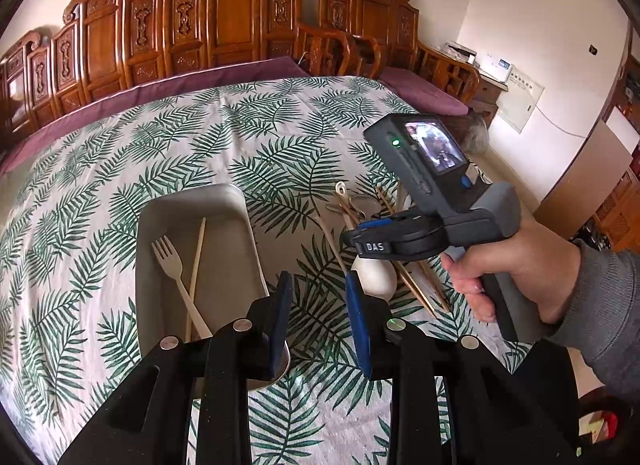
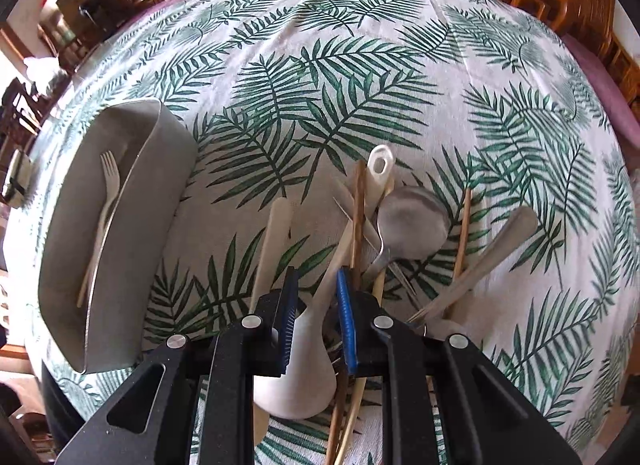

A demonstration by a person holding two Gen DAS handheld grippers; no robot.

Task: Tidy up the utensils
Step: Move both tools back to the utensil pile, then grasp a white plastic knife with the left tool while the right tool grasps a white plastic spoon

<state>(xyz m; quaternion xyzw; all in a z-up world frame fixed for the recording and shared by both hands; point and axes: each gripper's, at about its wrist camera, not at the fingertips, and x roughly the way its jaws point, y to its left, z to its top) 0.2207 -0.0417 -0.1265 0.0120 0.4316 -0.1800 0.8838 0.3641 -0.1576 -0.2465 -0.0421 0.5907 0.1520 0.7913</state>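
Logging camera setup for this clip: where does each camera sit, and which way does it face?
Left wrist: on the left gripper, facing across the table at the tray; shows the right hand.
Right wrist: on the right gripper, facing steeply down at the utensil pile; no hand visible.
Shared: tray, fork, white spoon, leaf tablecloth.

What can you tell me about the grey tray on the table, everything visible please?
The grey tray is a shallow rectangle with rounded corners and raised walls, matte, probably plastic or metal. It lies flat on the leaf-print tablecloth, apart from the pile of loose utensils. Inside lie a pale fork and one chopstick, which cross. The left gripper hangs above its near corner.
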